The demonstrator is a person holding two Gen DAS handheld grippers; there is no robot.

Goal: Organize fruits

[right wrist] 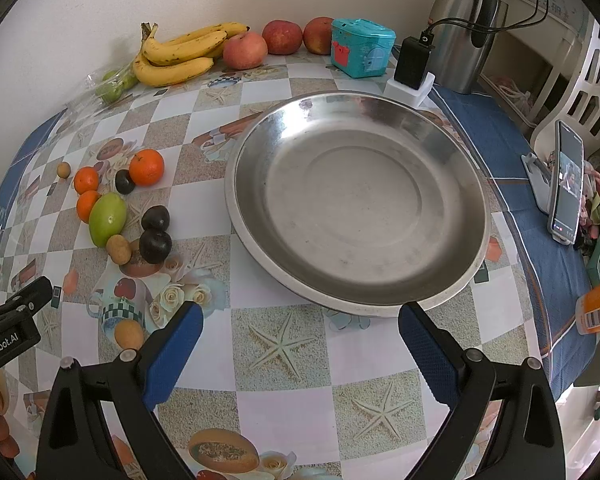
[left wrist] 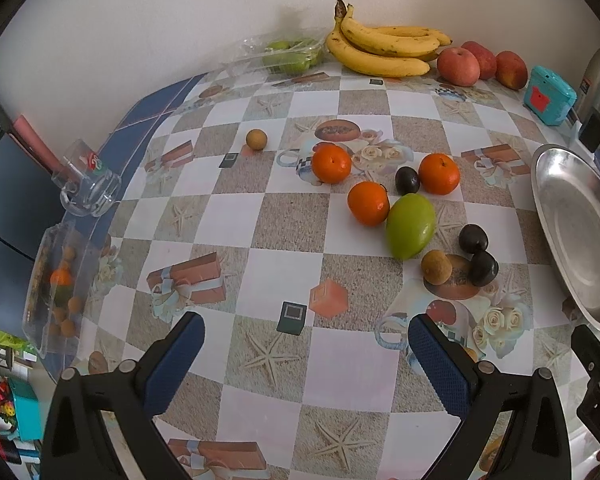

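Loose fruit, one cluster — ahead and to the right of your left gripper (left wrist: 306, 344), well to the left of your right gripper (right wrist: 300, 326). Contents: three oranges (left wrist: 368, 203), one green mango (left wrist: 410, 226) touching the nearest orange, three dark plums (left wrist: 473, 238), and a brown longan (left wrist: 436, 267) just beside the two nearer plums. A second longan (left wrist: 256, 138) sits apart, farther ahead and left of the cluster. All lie directly on the patterned tablecloth (left wrist: 284, 224), none yet gathered.

Steel plate (right wrist: 356, 208) — straight ahead of your right gripper, its near rim just past the blue pads, nothing in it. It looks set there as the collecting dish, so the cluster lies between your two tools' reach.

Back row against the wall, far ahead of both grippers: bananas (left wrist: 384, 46), three apples (left wrist: 458, 66), a clear bag of green fruit (left wrist: 290, 54). These already sit in a line; they probably need no handling.

Tools: both grippers have their fingers spread wide and hold nothing, hovering above the cloth near the table's front edge.

Other items: teal box (right wrist: 362, 47) and steel kettle (right wrist: 462, 24) beyond the plate; a glass mug (left wrist: 86, 184) and a clear plastic tray (left wrist: 56, 280) with small fruit to your left gripper's left; a phone on a stand (right wrist: 566, 188) off to your right gripper's right.
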